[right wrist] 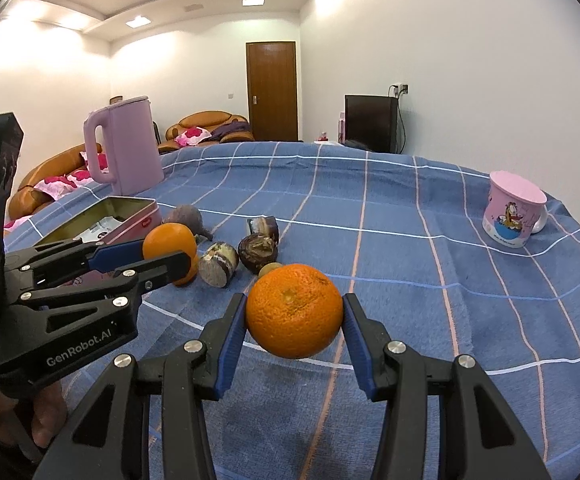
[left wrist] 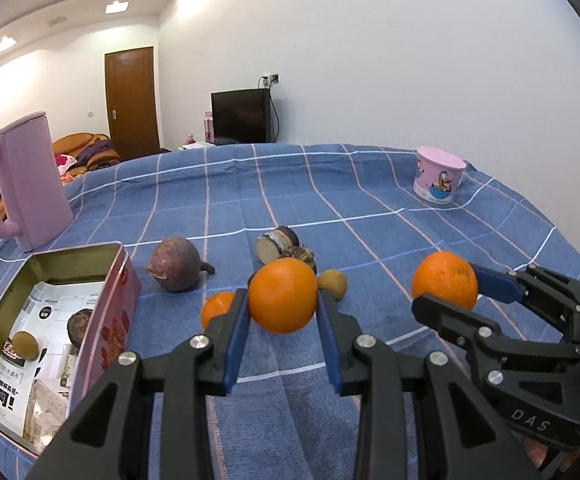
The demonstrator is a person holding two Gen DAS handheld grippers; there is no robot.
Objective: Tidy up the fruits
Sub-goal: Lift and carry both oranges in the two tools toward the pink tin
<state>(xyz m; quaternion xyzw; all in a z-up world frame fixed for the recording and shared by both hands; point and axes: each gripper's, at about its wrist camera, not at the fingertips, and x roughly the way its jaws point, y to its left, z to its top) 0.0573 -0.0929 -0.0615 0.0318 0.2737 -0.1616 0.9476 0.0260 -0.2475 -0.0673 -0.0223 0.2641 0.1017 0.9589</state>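
Two oranges are off the blue checked tablecloth [left wrist: 290, 184] at once, one clamped in each gripper. The left gripper [left wrist: 282, 312] pinches a smooth orange [left wrist: 282, 295] between its blue pads, and the right gripper [right wrist: 294, 316] is closed on a rougher orange [right wrist: 294, 311] the same way. The open pink tin [left wrist: 101, 320], already holding a small brown fruit and a dark one on printed paper, lies to the left of both tools and just beside the left gripper (the right one sits further off, on the far side of its partner). So the left hand looks likelier to drop first, swinging leftward over the rim. A third small orange [left wrist: 215, 308], a purple fruit [left wrist: 175, 264] and cut dark pieces [left wrist: 279, 244] wait on the cloth beyond.
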